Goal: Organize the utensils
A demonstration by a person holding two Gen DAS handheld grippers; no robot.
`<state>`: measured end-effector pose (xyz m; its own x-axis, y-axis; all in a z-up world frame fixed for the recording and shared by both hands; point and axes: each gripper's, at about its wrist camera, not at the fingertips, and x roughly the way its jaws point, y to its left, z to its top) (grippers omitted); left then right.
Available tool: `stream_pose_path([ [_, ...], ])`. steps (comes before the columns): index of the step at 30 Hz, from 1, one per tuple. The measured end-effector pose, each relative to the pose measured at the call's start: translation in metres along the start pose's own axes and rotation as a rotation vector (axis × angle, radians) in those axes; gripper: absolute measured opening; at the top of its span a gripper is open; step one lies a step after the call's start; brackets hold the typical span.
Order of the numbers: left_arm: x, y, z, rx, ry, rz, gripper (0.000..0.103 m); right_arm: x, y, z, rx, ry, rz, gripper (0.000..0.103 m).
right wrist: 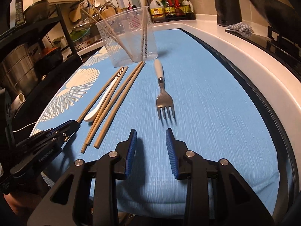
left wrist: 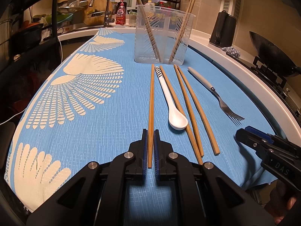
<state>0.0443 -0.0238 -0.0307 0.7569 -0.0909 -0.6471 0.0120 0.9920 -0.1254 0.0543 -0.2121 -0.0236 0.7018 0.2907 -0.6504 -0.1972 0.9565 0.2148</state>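
Left gripper (left wrist: 150,146): clamped on one wooden chopstick (left wrist: 151,101) lying on the blue cloth (left wrist: 105,128).
Right gripper (right wrist: 150,143): pads apart, nothing between them, fork (right wrist: 163,96) just ahead.
Loose utensils: white spoon (left wrist: 170,101) among three chopsticks (left wrist: 188,105).
Clear container (left wrist: 163,35): upright at the far end, holding seemingly four chopsticks.

The raised letters "DAS" are showing on the black plastic body of the right gripper (left wrist: 242,134), seen from the left wrist. Small pale lettering is running along the black left gripper (right wrist: 72,125) body, too blurred to read. Bottle labels on the black wire rack (right wrist: 170,3) are staying illegible.
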Motion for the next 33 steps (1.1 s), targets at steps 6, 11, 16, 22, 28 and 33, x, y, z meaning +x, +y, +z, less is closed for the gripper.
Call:
stream_pose_path([
  [6, 0.000, 0.000, 0.000, 0.002, 0.000, 0.000, 0.007, -0.010, -0.025, 0.008, 0.172, -0.065, -0.014, 0.033],
  [11, 0.000, 0.001, 0.000, 0.004, 0.000, 0.001, 0.007, 0.012, -0.048, 0.019, 0.376, 0.008, 0.073, 0.033],
  [16, -0.001, 0.002, 0.000, 0.007, -0.001, 0.001, 0.007, 0.025, -0.045, 0.027, 0.433, 0.038, 0.083, 0.027],
  [22, -0.002, 0.001, -0.001, 0.014, -0.005, 0.005, 0.007, 0.028, -0.044, 0.026, 0.451, 0.041, 0.031, 0.012],
  [28, -0.002, 0.001, -0.001, 0.016, -0.010, 0.011, 0.007, 0.023, -0.042, 0.024, 0.460, 0.045, 0.016, 0.013],
  [33, -0.003, 0.000, -0.001, 0.021, -0.010, 0.013, 0.007, 0.023, -0.043, 0.024, 0.490, 0.062, 0.027, 0.014],
])
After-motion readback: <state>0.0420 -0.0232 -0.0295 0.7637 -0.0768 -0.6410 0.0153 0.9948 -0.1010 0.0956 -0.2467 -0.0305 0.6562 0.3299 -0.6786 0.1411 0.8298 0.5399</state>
